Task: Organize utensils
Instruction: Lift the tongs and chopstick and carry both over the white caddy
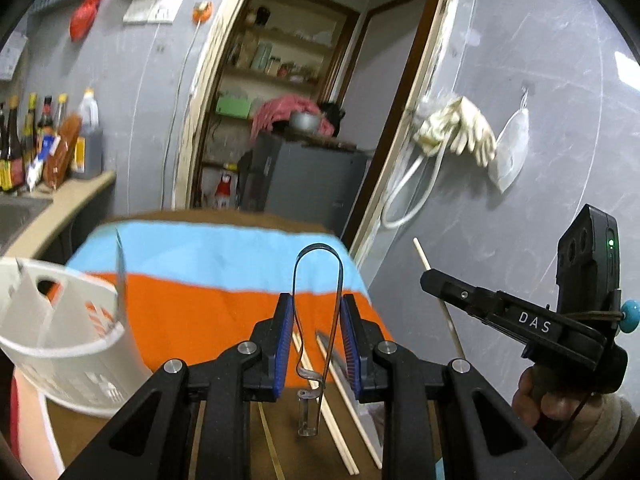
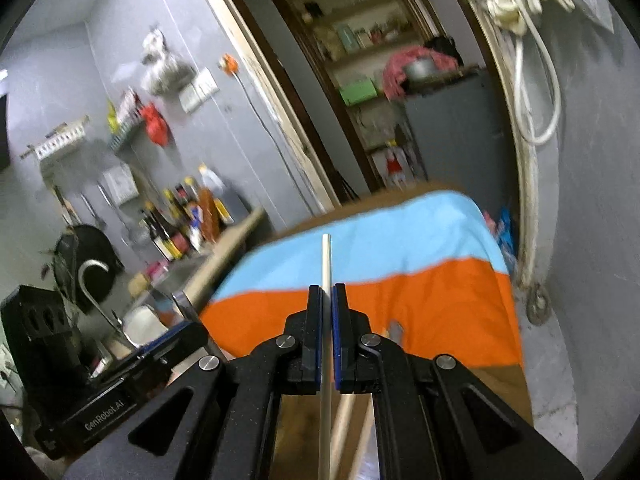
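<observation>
We hold metal tongs [image 1: 316,300] in our left gripper [image 1: 316,344] and a chopstick [image 2: 326,264] in our right gripper [image 2: 327,336]; chopsticks on the table [image 1: 340,412] remain, the white caddy [image 1: 60,340] awaits.

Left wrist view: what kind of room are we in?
Most likely a home kitchen. Sauce bottles stand on a counter beside a sink, gloves hang on the grey wall, and a doorway opens onto pantry shelves.
</observation>
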Demonstrator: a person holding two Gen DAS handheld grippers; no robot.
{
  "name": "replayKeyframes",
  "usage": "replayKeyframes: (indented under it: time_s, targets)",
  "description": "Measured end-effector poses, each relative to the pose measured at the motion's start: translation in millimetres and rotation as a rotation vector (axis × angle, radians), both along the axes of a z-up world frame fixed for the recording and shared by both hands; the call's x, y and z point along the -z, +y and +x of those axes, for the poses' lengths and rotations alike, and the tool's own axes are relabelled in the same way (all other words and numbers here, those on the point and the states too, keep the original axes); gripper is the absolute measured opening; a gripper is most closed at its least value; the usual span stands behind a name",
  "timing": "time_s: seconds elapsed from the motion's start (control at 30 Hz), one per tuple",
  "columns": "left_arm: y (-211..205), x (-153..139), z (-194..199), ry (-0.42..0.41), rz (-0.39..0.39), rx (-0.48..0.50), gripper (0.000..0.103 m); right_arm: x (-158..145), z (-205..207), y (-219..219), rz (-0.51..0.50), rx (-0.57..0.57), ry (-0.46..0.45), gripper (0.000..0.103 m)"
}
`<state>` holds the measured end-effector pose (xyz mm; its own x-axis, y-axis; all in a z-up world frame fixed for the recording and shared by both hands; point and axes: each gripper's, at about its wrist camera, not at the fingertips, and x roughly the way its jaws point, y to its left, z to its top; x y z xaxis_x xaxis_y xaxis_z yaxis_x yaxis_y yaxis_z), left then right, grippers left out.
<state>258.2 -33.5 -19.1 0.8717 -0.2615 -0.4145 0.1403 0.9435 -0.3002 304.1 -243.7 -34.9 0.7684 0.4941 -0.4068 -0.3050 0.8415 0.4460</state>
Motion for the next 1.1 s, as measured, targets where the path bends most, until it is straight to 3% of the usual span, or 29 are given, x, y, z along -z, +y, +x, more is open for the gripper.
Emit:
replayKeyframes:
  time_s: [0.17,0.5,0.83,1.1]
  targets:
    - [23,-30,-7,-0.063,-0.010,-0.015,0.022,-36,-3,13,0.061,0.005,-0.103,0.004]
    - [82,-69,-25,-0.092,-0.044,-0.069,0.022,-90,-13,78,0.085,-0.047,-0.308,0.004]
    - [145,-105,-40,-0.141,-0.041,-0.136,0.022,-109,-7,148,0.186,-0.067,-0.394,0.004]
    - [202,-96,-41,-0.139,-0.020,-0.220,0.022,-101,0,196,0.259,0.035,-0.430,0.004]
